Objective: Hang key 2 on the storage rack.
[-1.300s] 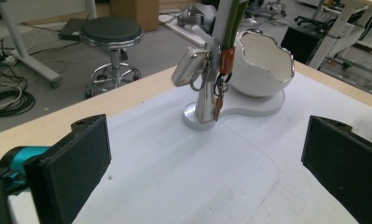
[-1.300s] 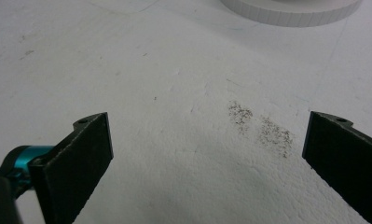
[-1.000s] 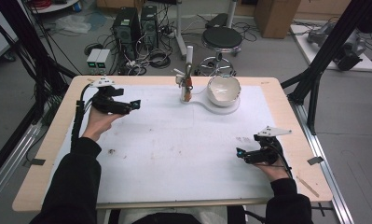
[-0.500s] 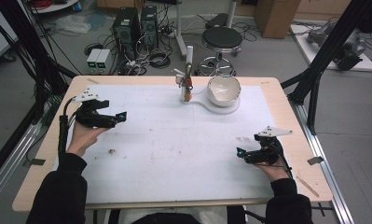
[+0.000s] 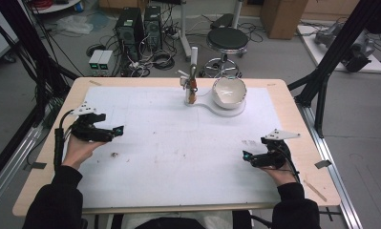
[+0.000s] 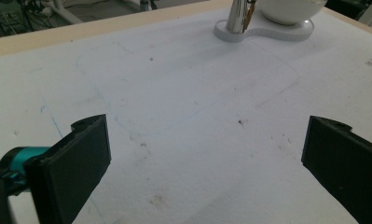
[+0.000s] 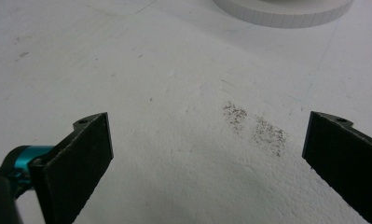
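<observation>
A white bowl (image 5: 229,91) sits on a white keyhole-shaped base (image 5: 226,109) at the far middle of the table, with a metal upright post (image 5: 193,76) and a brownish piece beside it. In the left gripper view the post (image 6: 239,16) and bowl (image 6: 291,7) stand far ahead. My left gripper (image 5: 117,130) is low over the table's left side, open and holding nothing (image 6: 204,154). My right gripper (image 5: 246,156) rests near the front right, also open and empty (image 7: 207,158). The base's edge (image 7: 286,14) lies far in front of it.
A white sheet (image 5: 178,138) covers most of the wooden table (image 5: 293,95), with small dark smudges (image 7: 256,126) in front of the right gripper. Behind the table stand a stool (image 5: 228,40), computer towers (image 5: 138,24) and cables on the floor. Black frame legs (image 5: 331,67) stand at the right.
My left gripper has drawn back toward the table's near left, away from the post. The right gripper has stayed put.
</observation>
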Demonstrator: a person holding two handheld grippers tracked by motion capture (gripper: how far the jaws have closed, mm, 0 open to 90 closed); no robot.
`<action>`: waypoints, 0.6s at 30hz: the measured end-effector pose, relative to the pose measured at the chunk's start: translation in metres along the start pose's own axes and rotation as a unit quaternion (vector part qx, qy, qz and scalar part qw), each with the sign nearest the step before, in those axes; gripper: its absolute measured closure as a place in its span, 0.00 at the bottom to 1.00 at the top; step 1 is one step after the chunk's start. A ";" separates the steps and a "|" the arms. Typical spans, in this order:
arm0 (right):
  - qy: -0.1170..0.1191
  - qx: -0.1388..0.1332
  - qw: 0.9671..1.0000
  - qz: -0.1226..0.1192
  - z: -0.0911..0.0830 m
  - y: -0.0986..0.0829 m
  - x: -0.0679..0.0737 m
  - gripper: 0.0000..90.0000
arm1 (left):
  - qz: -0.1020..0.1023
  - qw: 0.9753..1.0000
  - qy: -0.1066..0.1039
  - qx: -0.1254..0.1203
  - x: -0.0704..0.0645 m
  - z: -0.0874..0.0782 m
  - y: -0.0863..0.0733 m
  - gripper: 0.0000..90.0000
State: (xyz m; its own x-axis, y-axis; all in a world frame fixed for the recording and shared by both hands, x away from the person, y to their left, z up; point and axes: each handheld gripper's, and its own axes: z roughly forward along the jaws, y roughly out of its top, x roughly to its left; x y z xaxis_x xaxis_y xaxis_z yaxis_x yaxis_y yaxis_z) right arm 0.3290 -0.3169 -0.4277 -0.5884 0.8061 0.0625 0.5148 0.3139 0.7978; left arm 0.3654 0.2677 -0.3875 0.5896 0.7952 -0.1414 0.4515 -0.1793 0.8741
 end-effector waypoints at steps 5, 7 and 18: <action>0.001 0.003 1.000 -0.001 0.000 0.000 0.002 0.01 | 0.006 1.000 -0.003 0.009 -0.004 -0.005 -0.014 0.02; 0.001 0.003 1.000 0.000 0.000 0.000 0.002 0.01 | 0.003 1.000 -0.005 0.010 -0.004 -0.008 -0.019 0.02; 0.003 0.005 1.000 -0.004 0.003 0.000 0.003 0.01 | -0.001 1.000 -0.004 0.021 -0.009 -0.022 -0.043 0.02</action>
State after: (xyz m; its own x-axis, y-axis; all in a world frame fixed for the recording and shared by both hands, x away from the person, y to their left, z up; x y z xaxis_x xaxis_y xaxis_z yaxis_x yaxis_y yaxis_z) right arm 0.3291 -0.3130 -0.4287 -0.5964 0.8005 0.0591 0.5155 0.3255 0.7927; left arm 0.3259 0.2807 -0.4134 0.5942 0.7906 -0.1479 0.4809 -0.2019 0.8532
